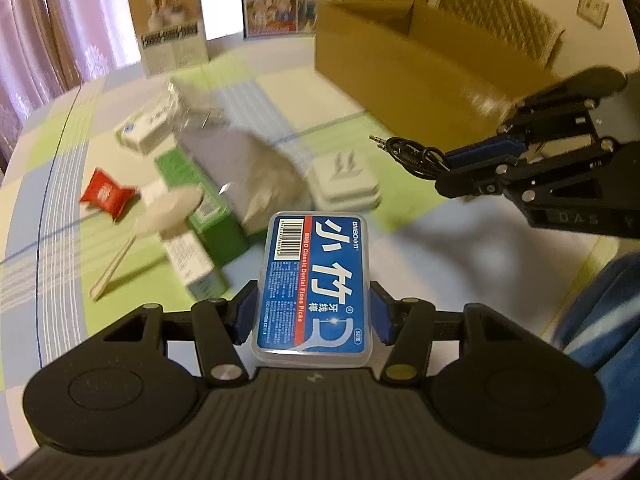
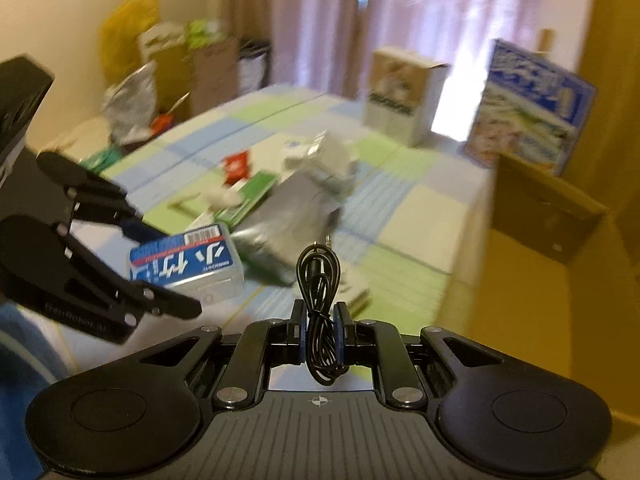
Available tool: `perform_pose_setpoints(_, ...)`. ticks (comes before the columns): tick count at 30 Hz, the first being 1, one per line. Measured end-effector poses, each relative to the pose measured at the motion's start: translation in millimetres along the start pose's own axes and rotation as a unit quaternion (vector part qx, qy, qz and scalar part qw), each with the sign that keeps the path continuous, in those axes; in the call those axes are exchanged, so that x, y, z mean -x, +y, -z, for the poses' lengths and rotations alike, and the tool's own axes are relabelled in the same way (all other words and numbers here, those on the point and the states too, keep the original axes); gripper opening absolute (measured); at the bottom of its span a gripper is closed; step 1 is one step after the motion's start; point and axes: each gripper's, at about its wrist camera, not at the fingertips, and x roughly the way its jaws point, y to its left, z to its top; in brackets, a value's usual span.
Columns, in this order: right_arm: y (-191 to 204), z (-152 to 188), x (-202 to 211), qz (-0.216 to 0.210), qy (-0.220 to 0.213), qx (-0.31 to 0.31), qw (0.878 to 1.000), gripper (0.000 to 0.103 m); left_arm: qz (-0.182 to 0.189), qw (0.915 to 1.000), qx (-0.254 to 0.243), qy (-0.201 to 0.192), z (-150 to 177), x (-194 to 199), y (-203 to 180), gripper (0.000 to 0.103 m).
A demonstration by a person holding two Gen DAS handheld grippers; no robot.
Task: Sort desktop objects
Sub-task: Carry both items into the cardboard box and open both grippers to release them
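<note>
The left gripper (image 1: 313, 316) pinches the floss pick box (image 1: 314, 284) by its long sides, held above the table (image 1: 60, 184). The right gripper (image 2: 319, 330) is pressed together on a coiled audio cable (image 2: 319, 276), with the cardboard box (image 1: 404, 76) at one o'clock. Risk: the cable's loose loops may slip free, or the smooth plastic case may pivot between the pads.

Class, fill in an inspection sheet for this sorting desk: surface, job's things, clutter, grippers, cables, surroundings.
Surface: checked tablecloth, green, blue and cream.
Job's things: floss box and coiled audio cable, both lifted; open cardboard box at right.
Clutter: red packet, green carton, white case, crumpled plastic bag.
Grippers: left gripper jaws shut on floss box; right gripper jaws shut on audio cable.
Cables: only the held one.
Surroundings: pink curtain, two printed boxes at the far edge.
</note>
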Motion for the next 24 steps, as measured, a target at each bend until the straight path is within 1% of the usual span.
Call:
perform_pose_setpoints(4, -31.7, -2.9, 32.5, 0.038, -0.022, -0.060, 0.997, 0.010, 0.014, 0.9995, 0.010, -0.026, -25.8, 11.2, -23.8, 0.052)
perform_pose_setpoints(7, -61.8, -1.8, 52.0, 0.067, -0.032, -0.100, 0.992, 0.010, 0.024, 0.9986, 0.019, -0.043, -48.0, 13.1, -44.6, 0.052)
perform_pose_setpoints(11, -99.9, 3.6, 66.8, 0.097, -0.039, -0.137, 0.985, 0.010, 0.041, 0.9969, 0.029, -0.061, -79.2, 9.1, -73.1, 0.052)
perform_pose_setpoints(14, -127.9, 9.7, 72.7, 0.120, -0.042, -0.162, 0.979, 0.010, 0.048, 0.9959, 0.032, -0.070, -102.3, -0.3, -93.0, 0.052)
perform_pose_setpoints(19, -161.8, 17.4, 72.9, 0.133, -0.040, -0.192, 0.972, 0.010, 0.053, 0.9949, 0.026, -0.082, -136.0, -21.8, -121.0, 0.052)
perform_pose_setpoints(22, -176.1, 20.4, 69.5, 0.135, -0.037, -0.204, 0.969, 0.010, 0.067, 0.9940, 0.032, -0.080, -152.0, -36.4, -127.8, 0.052)
perform_pose_setpoints(24, -183.4, 23.0, 67.1, 0.135, -0.033, -0.210, 0.968, 0.010, 0.070, 0.9940, 0.033, -0.078, -160.2, -46.8, -131.4, 0.052)
